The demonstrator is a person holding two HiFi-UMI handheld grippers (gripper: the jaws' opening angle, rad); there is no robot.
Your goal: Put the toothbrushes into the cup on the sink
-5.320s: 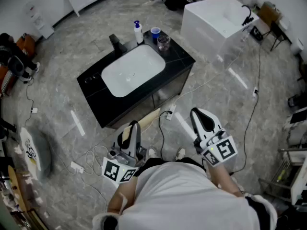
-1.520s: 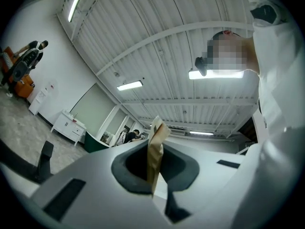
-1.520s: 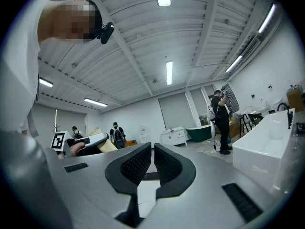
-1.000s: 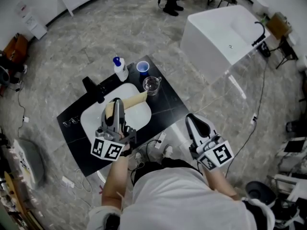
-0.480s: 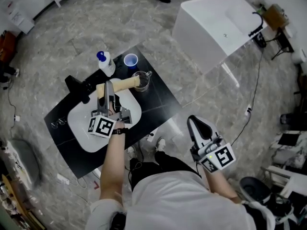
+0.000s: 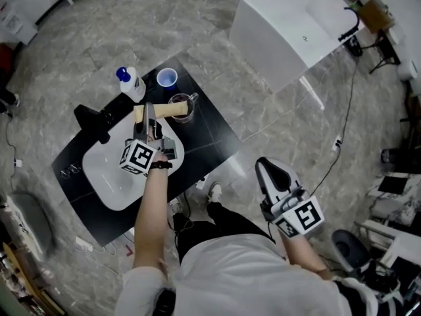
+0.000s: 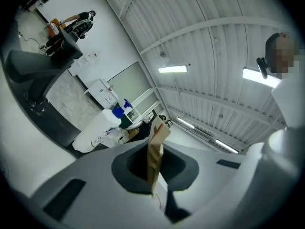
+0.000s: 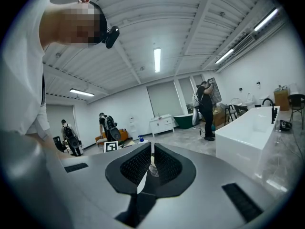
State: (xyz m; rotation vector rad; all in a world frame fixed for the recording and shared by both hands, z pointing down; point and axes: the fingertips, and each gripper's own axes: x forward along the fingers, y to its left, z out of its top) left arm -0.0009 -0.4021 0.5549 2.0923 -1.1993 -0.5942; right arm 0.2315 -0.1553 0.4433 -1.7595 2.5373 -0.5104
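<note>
Far L of the black bench (image 6: 205, 135) nothing differs. The tap (image 6: 89, 119) and white soap bottle (image 6: 130, 85) w/ blue cap stand behind the sink (image 6: 108, 186), same as a sec ago.

The change is the L arm. Abt five secs back the person stands well off the bench w/ both tools at the body. A sec ago the L tongs (image 6: 149, 117) hang over the basin, packet tip just short of the cups. Now the arm is stretched further and the tongs sit at the basin's far-right edge, clamped tight on the brown toothbrush packet (image 6: 168, 112). The L gripper view shows it pinched edge-on btw the pads, sticking forward.

The packet lies roughly level. Its free end is now at the mouth of the glass cup (image 6: 183, 100), touching the rim or just above it, can't tell which. The blue cup (image 6: 166, 78) just behind isn't being aimed at.

So the carry looks done, the drop-in not yet. The packet prob. needs tipping end-down before release, else it may lie across the rim.

Further R, the R tongs (image 6: 268, 171) haven't budged. They're at the person's side, well apart from the bench, pads nearly together, nothing I can make out in them. The white tub (image 6: 289, 25) beyond plays no part.
</note>
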